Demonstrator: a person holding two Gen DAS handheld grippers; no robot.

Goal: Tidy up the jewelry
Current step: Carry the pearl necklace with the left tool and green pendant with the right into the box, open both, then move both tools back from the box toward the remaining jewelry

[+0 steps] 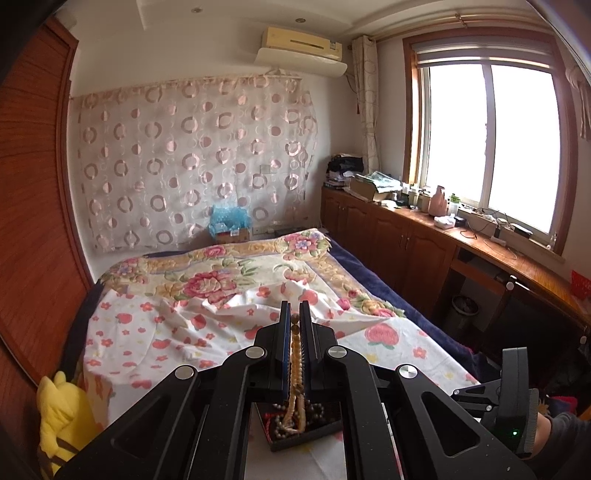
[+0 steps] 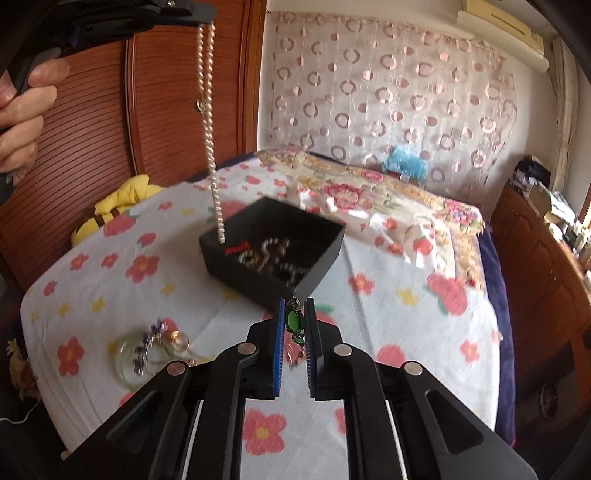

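The left fingers [image 1: 294, 317] are pressed almost together on a bead necklace [image 1: 295, 354]. From the left wrist view the beads run down the narrow slot between the blue pads and end in a loose heap over a black box [image 1: 306, 428] below. From the right wrist view the same necklace [image 2: 210, 122] hangs straight down from the left gripper [image 2: 201, 16] at the top left, and its lower end reaches the near left corner of the box [image 2: 273, 251]; whether it touches the wall there I cannot tell. A hand [image 2: 26, 110] holds the handle of this gripper, with the digits curled around it, high above the bed.

The right fingers [image 2: 294, 314] stand narrow and hold a green pendant [image 2: 293, 319] between the pads. A small dark piece hangs under the green stone. This gripper points downward over the bedsheet [image 2: 406, 325], just before the near side of the box. In the left wrist view the right gripper [image 1: 517, 398] shows at the lower right edge, seen from the side.

The box is open and sits on the flowered bedsheet. Inside lie mixed bead strings, dark and pale, and something red. On the sheet to the left of the right gripper lie a clear bangle [image 2: 131, 360], a purple piece [image 2: 147, 343] across it, and a gold ring [image 2: 179, 339] beside them. A yellow plush toy [image 2: 118, 203] lies at the far left edge of the bed.
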